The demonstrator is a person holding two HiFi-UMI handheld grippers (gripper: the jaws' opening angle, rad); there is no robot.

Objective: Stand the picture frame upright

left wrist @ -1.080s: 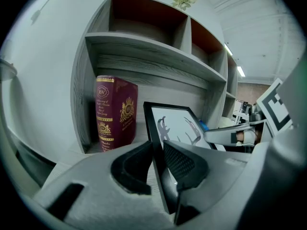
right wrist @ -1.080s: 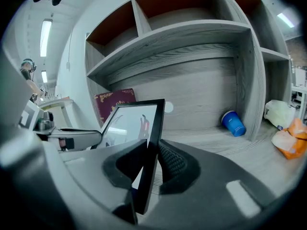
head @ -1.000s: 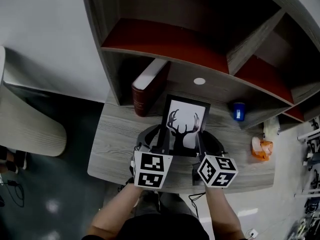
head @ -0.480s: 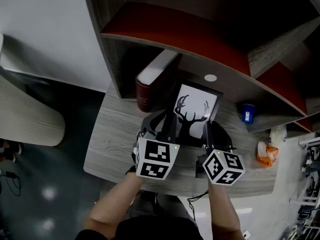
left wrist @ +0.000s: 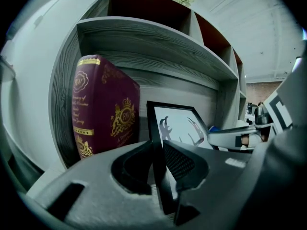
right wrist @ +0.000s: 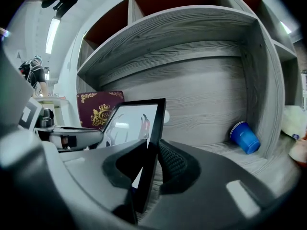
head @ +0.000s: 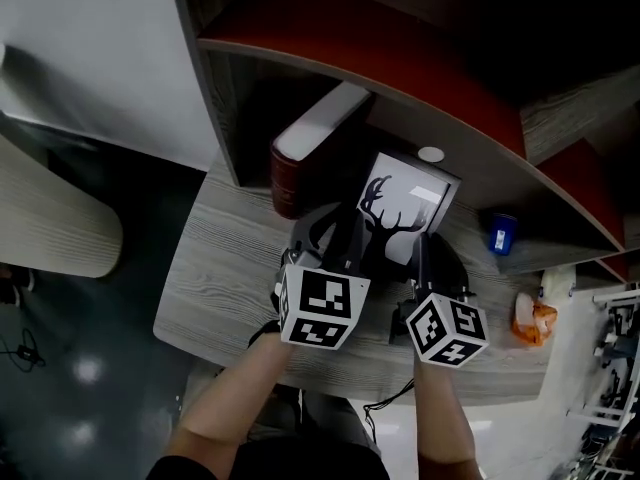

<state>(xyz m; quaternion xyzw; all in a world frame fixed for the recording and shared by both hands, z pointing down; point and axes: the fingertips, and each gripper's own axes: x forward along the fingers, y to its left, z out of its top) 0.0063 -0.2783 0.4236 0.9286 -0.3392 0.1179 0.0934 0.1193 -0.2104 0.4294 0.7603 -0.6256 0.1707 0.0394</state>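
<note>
Grey wood-grain boards make up both the desk (head: 215, 268) and the shelf unit (head: 225, 118) that rises from its back edge. The upper compartments of the unit are lined in dark red.

The picture frame (head: 405, 208) is black, with a white print of an antlered deer in silhouette. It stands close to upright in the lowest compartment, its top leaning slightly toward the back wall. Whether its bottom edge rests on the wood cannot be told.

The left gripper (left wrist: 160, 163) has its jaws closed on the frame's left side bar, low down, with a ribbed pad against the front face. The right gripper (right wrist: 152, 166) is clamped the same way on the right side bar, so the frame is held from both sides.

Just beside the frame on its left, a maroon book (left wrist: 103, 109) with gilt crests stands on end against the compartment's side wall. A small white disc (head: 431, 154) sits on the back wall near the frame's upper right corner.

Toward the right end of the compartment, well apart from the frame, a blue paper cup (right wrist: 244, 137) lies tipped over. Farther right on the desk is an orange packet (head: 525, 313).

The person's bare forearms (head: 225, 408) reach in from the bottom of the head view, above a dark floor (head: 90, 368).
</note>
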